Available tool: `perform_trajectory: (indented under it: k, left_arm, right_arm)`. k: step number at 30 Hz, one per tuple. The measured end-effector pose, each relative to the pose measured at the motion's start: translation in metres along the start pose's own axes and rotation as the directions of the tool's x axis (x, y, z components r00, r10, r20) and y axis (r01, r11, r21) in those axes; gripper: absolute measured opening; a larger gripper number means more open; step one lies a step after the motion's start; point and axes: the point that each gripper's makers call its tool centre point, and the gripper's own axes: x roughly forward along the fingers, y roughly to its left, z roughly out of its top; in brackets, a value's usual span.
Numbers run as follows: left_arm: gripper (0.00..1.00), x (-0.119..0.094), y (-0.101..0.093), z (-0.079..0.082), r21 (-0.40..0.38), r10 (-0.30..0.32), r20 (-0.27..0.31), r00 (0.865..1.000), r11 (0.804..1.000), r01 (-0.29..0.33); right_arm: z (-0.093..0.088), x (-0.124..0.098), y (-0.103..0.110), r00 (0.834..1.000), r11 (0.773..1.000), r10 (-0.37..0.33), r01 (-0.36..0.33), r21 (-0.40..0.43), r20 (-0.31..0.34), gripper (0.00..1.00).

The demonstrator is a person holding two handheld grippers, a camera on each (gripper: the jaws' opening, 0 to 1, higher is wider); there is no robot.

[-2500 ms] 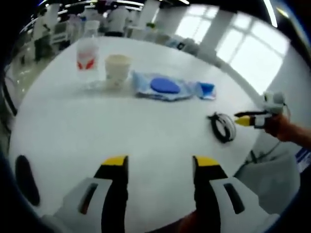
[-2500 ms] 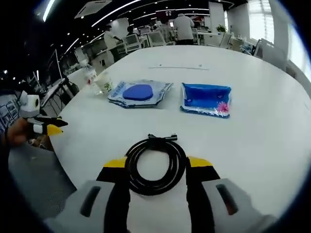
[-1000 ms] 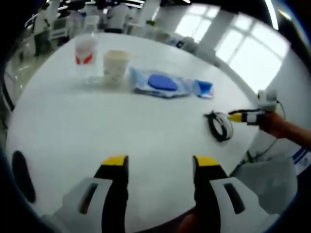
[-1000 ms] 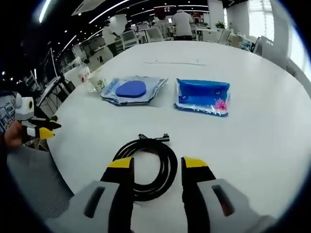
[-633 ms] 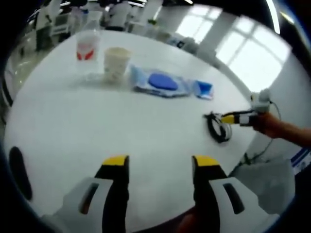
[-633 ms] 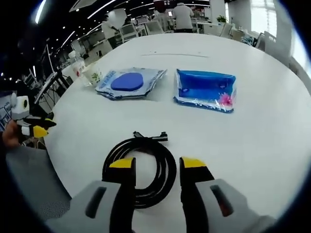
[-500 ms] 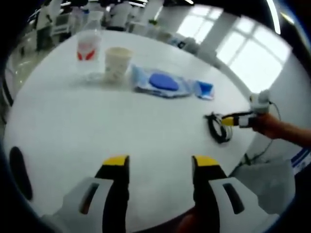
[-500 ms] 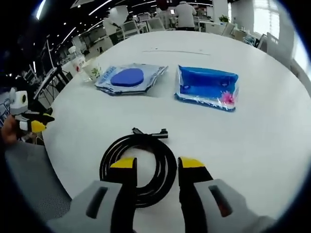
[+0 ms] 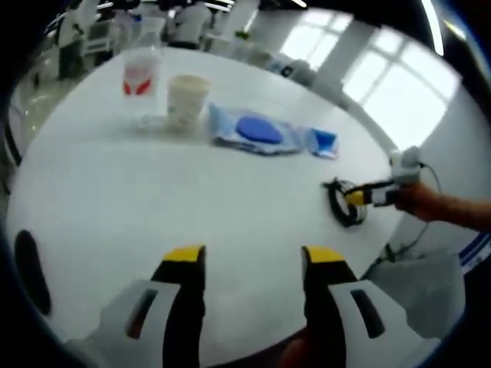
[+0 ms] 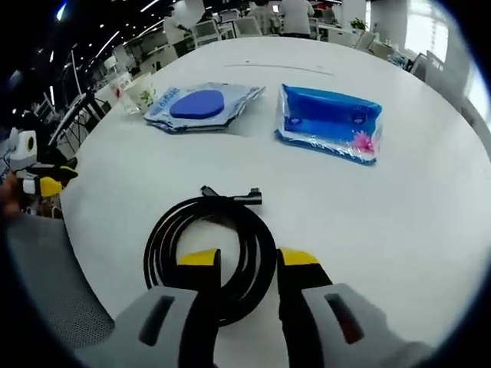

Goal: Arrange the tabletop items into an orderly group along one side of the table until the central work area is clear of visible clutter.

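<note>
So the right gripper (image 10: 247, 261) sat low over the black cable (image 10: 209, 247), its jaws close together around one side of the coil. I could not tell if they were pinching it yet. The left gripper (image 9: 249, 255) hung over bare white table (image 9: 153, 199), jaws spread and holding nothing.

Further off lay a flat packet with a blue circle (image 10: 201, 105) and a blue packet (image 10: 331, 123). Farthest were a paper cup (image 9: 186, 97) and a clear cup with red on it (image 9: 139, 82), near the far edge.

It looked like most tidying was left, since things were still apart. The cups were blurry, and a dark shape (image 9: 26, 261) by the table's near edge was too dim to name.
</note>
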Motion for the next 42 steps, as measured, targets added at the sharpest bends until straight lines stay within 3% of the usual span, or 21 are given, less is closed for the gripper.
perform_trajectory:
  k: [6,16,34,42]
  left_arm:
    - [0.47,0.000,0.000,0.000,-0.001,0.001,0.000,1.000,1.000,-0.001]
    - [0.45,0.001,0.000,-0.001,-0.009,-0.002,-0.004,1.000,1.000,0.002]
    - [0.43,-0.004,0.002,0.007,-0.059,0.001,0.034,0.999,0.998,0.001]
    - [0.42,-0.002,-0.001,0.003,-0.050,-0.011,0.021,1.000,0.999,0.012]
  right_arm:
    - [-0.001,0.002,-0.001,0.999,0.995,-0.042,0.041,-0.087,-0.011,0.23]
    - [-0.002,0.001,-0.005,0.998,0.997,-0.053,0.052,-0.049,-0.032,0.10]
    - [0.013,-0.015,0.009,0.999,0.994,-0.036,0.038,-0.100,0.020,0.07]
    - [0.027,-0.026,0.013,0.997,0.992,-0.030,0.038,-0.123,0.070,0.07]
